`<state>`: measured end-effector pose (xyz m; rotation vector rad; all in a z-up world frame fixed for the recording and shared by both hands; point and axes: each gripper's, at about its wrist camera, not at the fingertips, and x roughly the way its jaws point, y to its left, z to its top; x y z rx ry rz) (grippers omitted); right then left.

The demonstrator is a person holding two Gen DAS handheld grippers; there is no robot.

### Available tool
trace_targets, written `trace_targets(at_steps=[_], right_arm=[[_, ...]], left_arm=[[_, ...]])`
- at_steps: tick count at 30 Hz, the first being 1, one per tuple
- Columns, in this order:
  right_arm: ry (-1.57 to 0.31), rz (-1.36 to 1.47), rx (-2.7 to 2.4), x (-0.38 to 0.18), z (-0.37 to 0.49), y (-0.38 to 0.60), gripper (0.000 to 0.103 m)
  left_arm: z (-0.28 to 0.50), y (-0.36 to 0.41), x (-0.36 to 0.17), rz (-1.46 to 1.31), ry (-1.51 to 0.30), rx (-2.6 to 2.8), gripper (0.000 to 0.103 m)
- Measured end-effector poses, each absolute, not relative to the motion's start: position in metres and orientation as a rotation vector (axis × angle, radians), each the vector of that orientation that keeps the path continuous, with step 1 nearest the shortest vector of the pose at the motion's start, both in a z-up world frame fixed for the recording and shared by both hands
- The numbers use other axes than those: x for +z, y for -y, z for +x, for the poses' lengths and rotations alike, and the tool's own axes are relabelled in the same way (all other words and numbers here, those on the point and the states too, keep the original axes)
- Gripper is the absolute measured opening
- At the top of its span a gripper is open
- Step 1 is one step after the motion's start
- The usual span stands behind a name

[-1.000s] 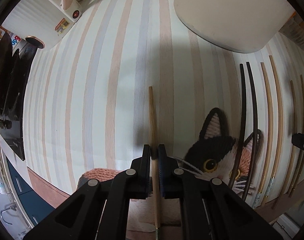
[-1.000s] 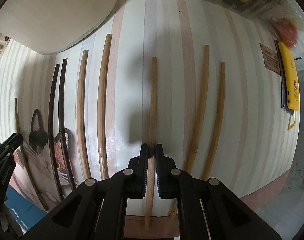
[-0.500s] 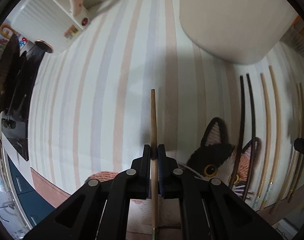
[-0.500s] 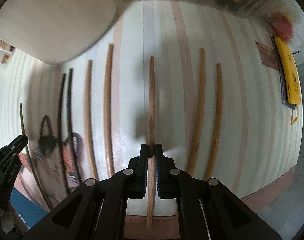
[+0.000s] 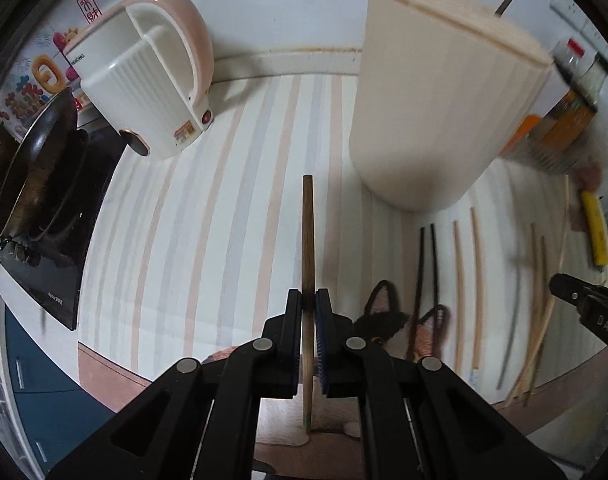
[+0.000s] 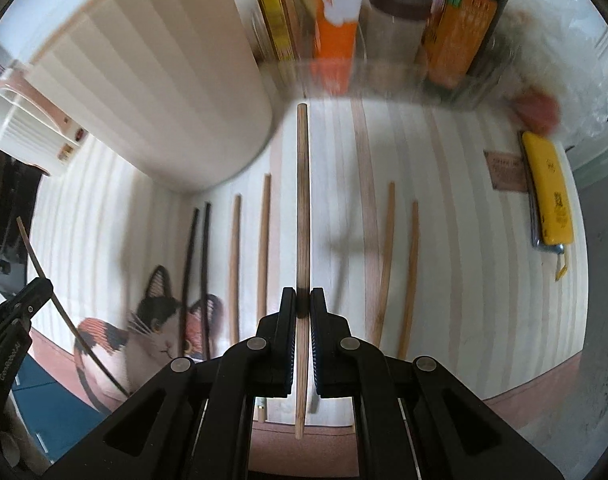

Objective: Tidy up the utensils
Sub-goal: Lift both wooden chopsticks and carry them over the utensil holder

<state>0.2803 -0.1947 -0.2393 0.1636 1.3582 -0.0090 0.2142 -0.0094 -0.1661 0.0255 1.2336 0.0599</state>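
Note:
My left gripper is shut on a light wooden chopstick, held in the air above the striped mat. My right gripper is shut on another wooden chopstick, also off the mat. A tall cream ribbed utensil holder stands at the back of the mat. On the mat lie a black chopstick pair, two wooden ones beside it, and two more to the right. Each gripper shows at the edge of the other's view.
A pink and white kettle and a dark wok on a stove stand at the left. A cat-shaped pad lies under the black chopsticks. A clear bin of packets sits behind, and a yellow object at the right.
Both grippers have risen, each lifting its chopstick off the mat. The mat looks farther away, and the holder, kettle and bin have come into view.

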Motion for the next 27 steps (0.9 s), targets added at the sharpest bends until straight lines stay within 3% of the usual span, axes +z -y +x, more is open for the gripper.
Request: trace_targets(at_steps=[18, 27], right_arm=[[-1.163, 0.209, 0.025, -0.164, 0.292, 0.199, 0.007], [-1.087, 0.228, 0.107, -0.111, 0.309, 0.188, 0.007]], left_arm=[[0.212, 0.001, -0.114, 0.004, -1.087, 0.069, 0.004], [0.22, -0.009, -0.04, -0.085, -0.963, 0.038, 0.004]])
